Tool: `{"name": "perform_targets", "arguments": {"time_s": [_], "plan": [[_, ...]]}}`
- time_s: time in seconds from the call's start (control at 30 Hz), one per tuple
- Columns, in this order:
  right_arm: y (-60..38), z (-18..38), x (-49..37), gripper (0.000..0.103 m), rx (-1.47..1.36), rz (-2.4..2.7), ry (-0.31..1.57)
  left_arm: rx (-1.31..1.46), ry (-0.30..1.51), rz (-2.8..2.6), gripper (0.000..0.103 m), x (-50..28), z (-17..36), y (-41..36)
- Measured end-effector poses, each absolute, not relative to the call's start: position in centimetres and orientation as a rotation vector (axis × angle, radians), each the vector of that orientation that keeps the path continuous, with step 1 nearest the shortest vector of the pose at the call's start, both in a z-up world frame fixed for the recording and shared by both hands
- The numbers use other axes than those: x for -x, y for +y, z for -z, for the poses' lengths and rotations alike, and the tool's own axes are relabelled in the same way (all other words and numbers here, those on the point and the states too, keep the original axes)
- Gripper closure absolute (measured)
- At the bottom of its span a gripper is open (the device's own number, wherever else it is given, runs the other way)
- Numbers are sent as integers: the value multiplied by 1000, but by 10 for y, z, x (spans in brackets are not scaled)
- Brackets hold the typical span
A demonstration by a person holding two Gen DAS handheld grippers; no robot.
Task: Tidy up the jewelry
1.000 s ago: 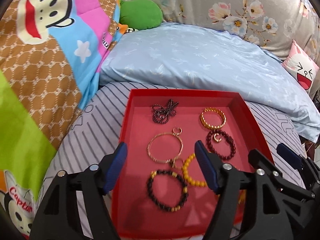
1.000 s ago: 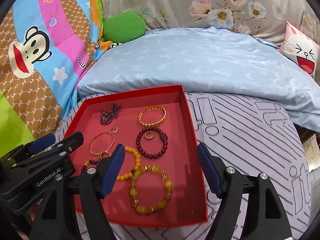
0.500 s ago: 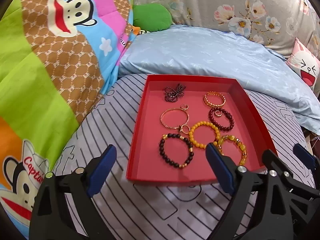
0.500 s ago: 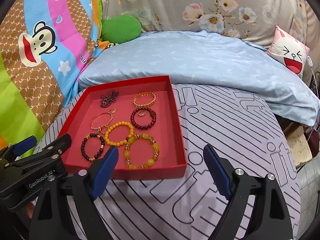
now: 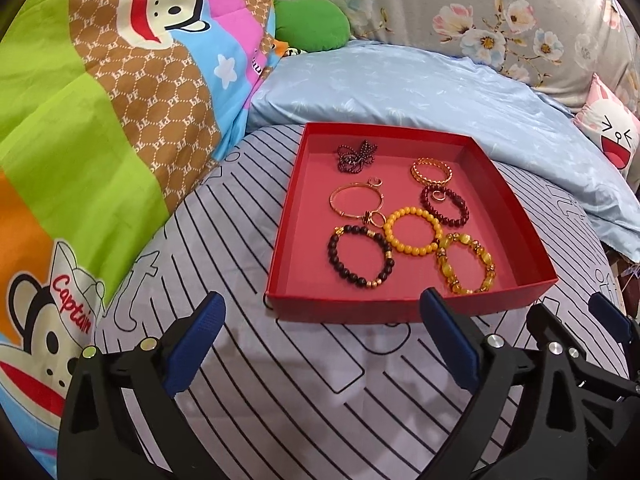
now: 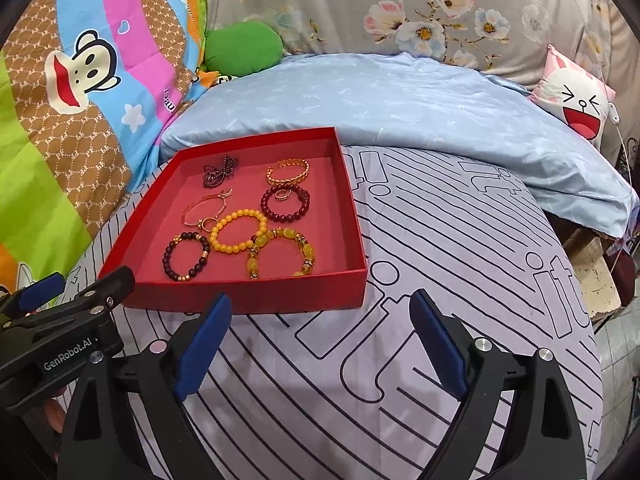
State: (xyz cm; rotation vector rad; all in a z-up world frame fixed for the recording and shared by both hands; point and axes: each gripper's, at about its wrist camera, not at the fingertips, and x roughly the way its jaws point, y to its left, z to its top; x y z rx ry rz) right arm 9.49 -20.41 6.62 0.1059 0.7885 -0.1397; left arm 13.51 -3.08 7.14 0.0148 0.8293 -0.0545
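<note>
A red tray (image 5: 520,216) (image 6: 248,300) lies on a striped grey sheet and holds several pieces of jewelry: a dark beaded bracelet (image 5: 360,256) (image 6: 186,256), an orange beaded bracelet (image 5: 412,230) (image 6: 238,232), a yellow stone bracelet (image 5: 466,262) (image 6: 282,254), a dark red bracelet (image 5: 444,206) (image 6: 286,202), a gold bangle (image 5: 432,170) (image 6: 288,172), a thin gold hoop (image 5: 356,200) (image 6: 204,208) and a dark chain (image 5: 356,156) (image 6: 220,170). My left gripper (image 5: 322,340) and right gripper (image 6: 320,336) are open and empty, both in front of the tray's near wall.
A light blue pillow (image 5: 400,92) (image 6: 400,100) lies behind the tray. A cartoon monkey quilt (image 5: 100,100) rises on the left, with a green cushion (image 6: 240,46) beside it. A pink cartoon cushion (image 6: 572,96) sits at the right, where the bed edge (image 6: 596,280) drops off.
Both grippers have drawn back from over the tray to in front of it. The jewelry has not moved.
</note>
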Motion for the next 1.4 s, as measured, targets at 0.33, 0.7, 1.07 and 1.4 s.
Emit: {"name": "perform_targets", "arguments": {"time_s": [0.33, 0.7, 1.07, 1.4], "plan": [[-201, -64, -96, 6, -151, 99, 805, -1, 834, 37, 9, -131, -70, -24], [-200, -63, -95, 6, -139, 103, 805, -17, 836, 22, 9, -130, -65, -25], [-200, -62, -95, 6, -136, 102, 805, -18, 838, 20, 9, -130, -63, -26], [-201, -62, -95, 6, -134, 106, 806, -26, 844, 21, 9, -132, -63, -28]]}}
